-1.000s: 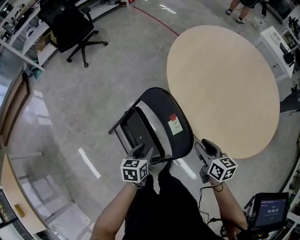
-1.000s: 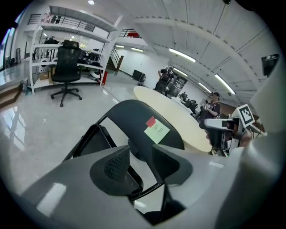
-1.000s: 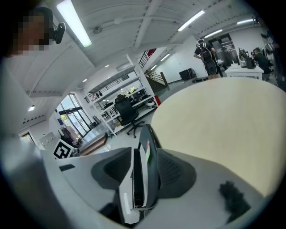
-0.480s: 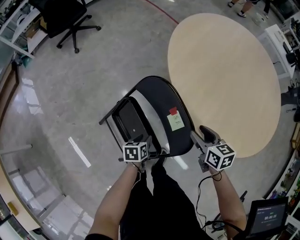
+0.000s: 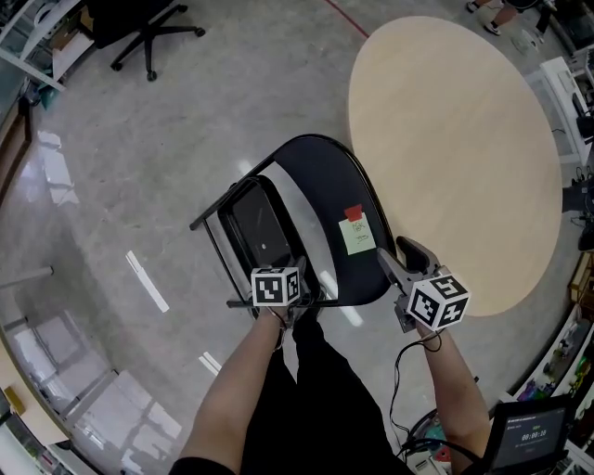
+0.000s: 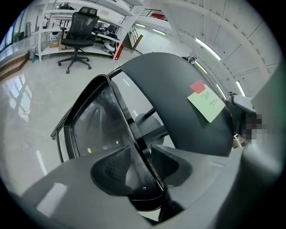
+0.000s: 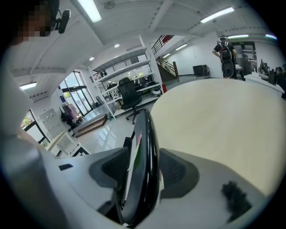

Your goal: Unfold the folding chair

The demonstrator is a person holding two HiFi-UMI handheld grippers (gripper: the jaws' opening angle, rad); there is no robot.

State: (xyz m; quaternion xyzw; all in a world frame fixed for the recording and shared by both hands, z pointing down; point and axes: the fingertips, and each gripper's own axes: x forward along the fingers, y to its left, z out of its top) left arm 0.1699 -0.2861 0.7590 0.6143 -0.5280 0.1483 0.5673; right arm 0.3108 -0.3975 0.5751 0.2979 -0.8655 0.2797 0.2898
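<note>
Unreadably small: writing on pale green paper note (image 5: 357,236) on black folding chair (image 5: 316,186); beyond it, black office chair (image 5: 130,11) cropped.

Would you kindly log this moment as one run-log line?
left tool: shut on seat frame | right tool: shut on backrest | folding chair: partly open, beside round table

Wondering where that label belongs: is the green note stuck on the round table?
No, the green note is stuck on the folding chair's black panel, not the round table.
</note>
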